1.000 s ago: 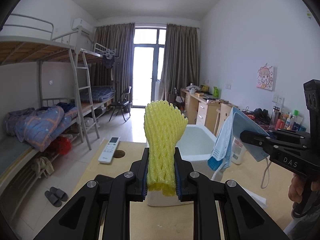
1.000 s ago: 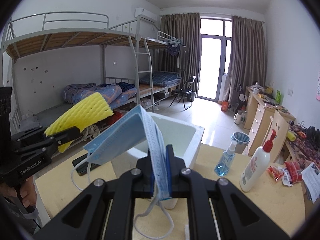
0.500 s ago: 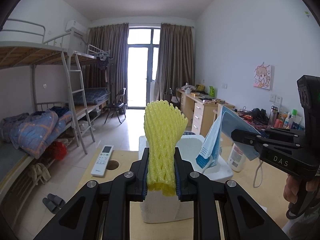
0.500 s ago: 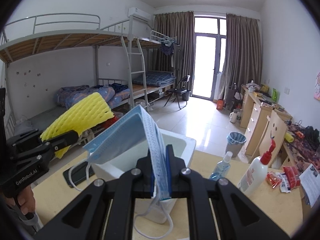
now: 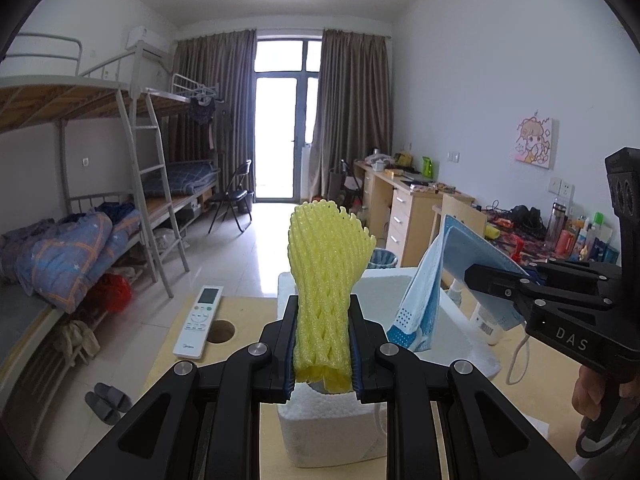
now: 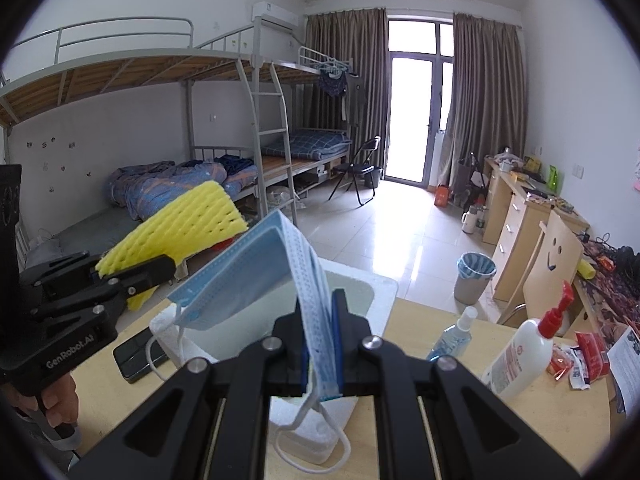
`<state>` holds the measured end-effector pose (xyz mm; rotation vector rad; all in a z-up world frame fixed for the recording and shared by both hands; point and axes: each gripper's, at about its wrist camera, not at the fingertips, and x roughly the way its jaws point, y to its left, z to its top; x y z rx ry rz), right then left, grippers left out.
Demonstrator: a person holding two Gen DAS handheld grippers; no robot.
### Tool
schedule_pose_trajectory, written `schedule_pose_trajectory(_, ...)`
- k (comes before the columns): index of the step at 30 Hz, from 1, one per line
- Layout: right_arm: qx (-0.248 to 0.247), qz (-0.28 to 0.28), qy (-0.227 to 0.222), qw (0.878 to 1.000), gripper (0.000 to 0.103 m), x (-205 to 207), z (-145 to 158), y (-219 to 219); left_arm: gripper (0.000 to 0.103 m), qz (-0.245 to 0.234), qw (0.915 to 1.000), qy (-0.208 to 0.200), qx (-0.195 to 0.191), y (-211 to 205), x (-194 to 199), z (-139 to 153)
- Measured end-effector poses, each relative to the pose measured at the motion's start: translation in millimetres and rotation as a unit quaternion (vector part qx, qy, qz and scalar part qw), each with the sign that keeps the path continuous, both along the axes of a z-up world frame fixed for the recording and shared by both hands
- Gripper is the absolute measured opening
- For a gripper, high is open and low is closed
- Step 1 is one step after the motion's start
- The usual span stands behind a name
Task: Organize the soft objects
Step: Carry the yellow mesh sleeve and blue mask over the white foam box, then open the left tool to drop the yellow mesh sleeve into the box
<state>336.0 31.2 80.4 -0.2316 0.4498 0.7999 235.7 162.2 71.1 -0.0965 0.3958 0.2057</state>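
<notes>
The left gripper (image 5: 323, 344) is clamping the lower end of a yellow foam fruit net (image 5: 326, 280), its jaws pressing in on both sides so the soft sleeve is standing upright and flaring out above the pinch. The right gripper (image 6: 321, 350) is squeezing a blue face mask (image 6: 256, 280) by one edge; the rest of the mask is fanning out to the left of the jaws while its white ear loops (image 6: 316, 432) are dangling loosely below. Both pieces are hanging over a white foam box (image 6: 370, 292) that is sitting on the wooden table (image 6: 500, 420), and the box looks like the intended place for them (an open, roomy container suits limp things that will not stack). Gripping each item by an end seems sensible, since it is leaving most of the material free to drop once the jaws part. The net is sitting above the near wall of the box in the left wrist view, so it may need carrying a little further in before release. A remote control (image 5: 199, 322), a spray bottle (image 6: 450, 336) and a pump bottle (image 6: 520, 356) are lying or standing beside the box, apart from it.
</notes>
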Motion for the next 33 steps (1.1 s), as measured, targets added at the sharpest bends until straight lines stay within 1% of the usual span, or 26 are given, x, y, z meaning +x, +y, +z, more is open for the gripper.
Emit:
schedule_pose_trajectory(2,0.0,0.0,0.001,1.0,0.013,1,-1,0,0.022,-0.004,0.9999,0.006,-0.007,2,4,-2)
schedule_pose_trajectory(10,0.0,-0.016,0.004,1.0,0.013,6,0,-8,0.022,-0.016,0.9997,0.016,-0.009,0,18,-2)
schedule_pose_trajectory(13,0.003,-0.024,0.002,1.0,0.013,7,1,-17,0.022,-0.016,0.9996,0.021,-0.005,-5,22,-2)
schedule_pose_trajectory(20,0.012,-0.052,0.003,0.999,0.013,14,5,-39,0.022,-0.037,0.999,0.025,-0.005,-16,31,-2)
schedule_pose_trajectory(27,0.013,-0.062,0.01,0.998,0.013,17,4,-44,0.023,-0.034,0.9988,0.035,-0.003,-18,40,-6)
schedule_pose_trajectory(29,0.014,-0.063,0.01,0.998,0.013,18,3,-48,0.029,-0.032,0.9988,0.037,-0.001,-16,40,-7)
schedule_pose_trajectory(30,0.014,-0.063,0.01,0.998,0.013,18,3,-48,0.04,-0.03,0.9988,0.04,-0.001,-16,41,-7)
schedule_pose_trajectory(31,0.014,-0.064,0.011,0.998,0.013,19,2,-50,0.056,-0.027,0.9988,0.04,-0.003,-15,41,-7)
schedule_pose_trajectory(32,0.015,-0.065,0.011,0.998,0.013,20,2,-52,0.065,-0.022,0.999,0.039,-0.005,-13,40,-7)
schedule_pose_trajectory(33,0.016,-0.067,0.012,0.998,0.013,20,2,-53,0.08,-0.018,0.9992,0.035,-0.005,-14,39,-6)
